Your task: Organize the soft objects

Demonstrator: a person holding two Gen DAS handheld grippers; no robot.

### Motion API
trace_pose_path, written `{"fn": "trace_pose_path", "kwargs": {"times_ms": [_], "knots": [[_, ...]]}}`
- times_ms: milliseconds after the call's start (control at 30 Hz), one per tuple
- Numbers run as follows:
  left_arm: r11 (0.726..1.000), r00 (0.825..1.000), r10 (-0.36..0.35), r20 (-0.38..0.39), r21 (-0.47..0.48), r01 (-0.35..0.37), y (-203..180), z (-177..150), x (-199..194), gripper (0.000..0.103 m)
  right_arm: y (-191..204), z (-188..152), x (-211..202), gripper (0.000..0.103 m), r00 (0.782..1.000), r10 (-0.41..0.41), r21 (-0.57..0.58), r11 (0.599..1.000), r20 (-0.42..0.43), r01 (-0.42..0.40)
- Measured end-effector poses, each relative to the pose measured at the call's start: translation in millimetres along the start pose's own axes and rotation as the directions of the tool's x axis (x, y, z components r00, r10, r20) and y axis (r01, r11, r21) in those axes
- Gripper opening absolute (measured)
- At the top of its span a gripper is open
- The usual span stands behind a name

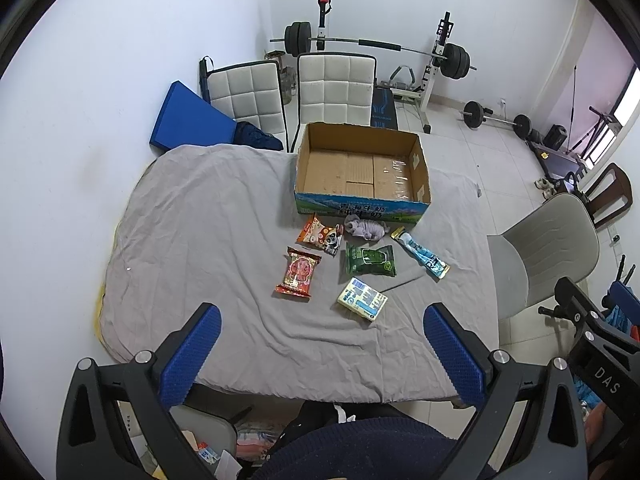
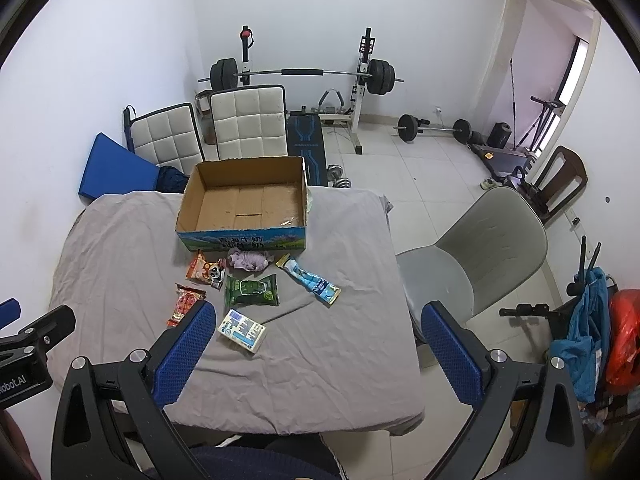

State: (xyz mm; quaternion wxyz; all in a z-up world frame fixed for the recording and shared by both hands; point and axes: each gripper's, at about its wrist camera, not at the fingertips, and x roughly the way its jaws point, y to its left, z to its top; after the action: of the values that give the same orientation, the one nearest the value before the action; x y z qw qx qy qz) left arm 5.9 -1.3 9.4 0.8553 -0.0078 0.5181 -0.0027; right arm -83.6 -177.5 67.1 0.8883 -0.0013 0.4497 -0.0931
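An open empty cardboard box (image 1: 362,168) (image 2: 244,204) stands at the far side of the grey-clothed table (image 1: 200,220) (image 2: 340,340). In front of it lie a crumpled lilac cloth (image 1: 366,229) (image 2: 250,261), an orange snack bag (image 1: 320,235) (image 2: 206,270), a red snack pack (image 1: 298,276) (image 2: 185,304), a green wipes pack (image 1: 370,260) (image 2: 251,290), a long blue sachet (image 1: 420,253) (image 2: 309,278) and a small yellow-blue tissue pack (image 1: 362,299) (image 2: 242,330). My left gripper (image 1: 322,356) and right gripper (image 2: 316,356) are open and empty, held above the near table edge.
Two white padded chairs (image 1: 336,90) stand behind the table, a grey chair (image 2: 480,248) to its right. A blue mat (image 1: 188,118) leans on the left wall. A barbell rack (image 2: 304,76) and weights stand on the tiled floor behind.
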Motion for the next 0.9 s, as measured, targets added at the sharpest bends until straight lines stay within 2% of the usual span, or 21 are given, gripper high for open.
{"fn": "trace_pose_path", "kwargs": {"times_ms": [900], "knots": [[1.0,1.0,-0.004,0.012,0.011,0.004,-4.5,1.2,-5.1,0.103,-0.8,2.4,-5.7,0.103,1.0,0.018,-0.006,1.0,0.012,-0.018]]}}
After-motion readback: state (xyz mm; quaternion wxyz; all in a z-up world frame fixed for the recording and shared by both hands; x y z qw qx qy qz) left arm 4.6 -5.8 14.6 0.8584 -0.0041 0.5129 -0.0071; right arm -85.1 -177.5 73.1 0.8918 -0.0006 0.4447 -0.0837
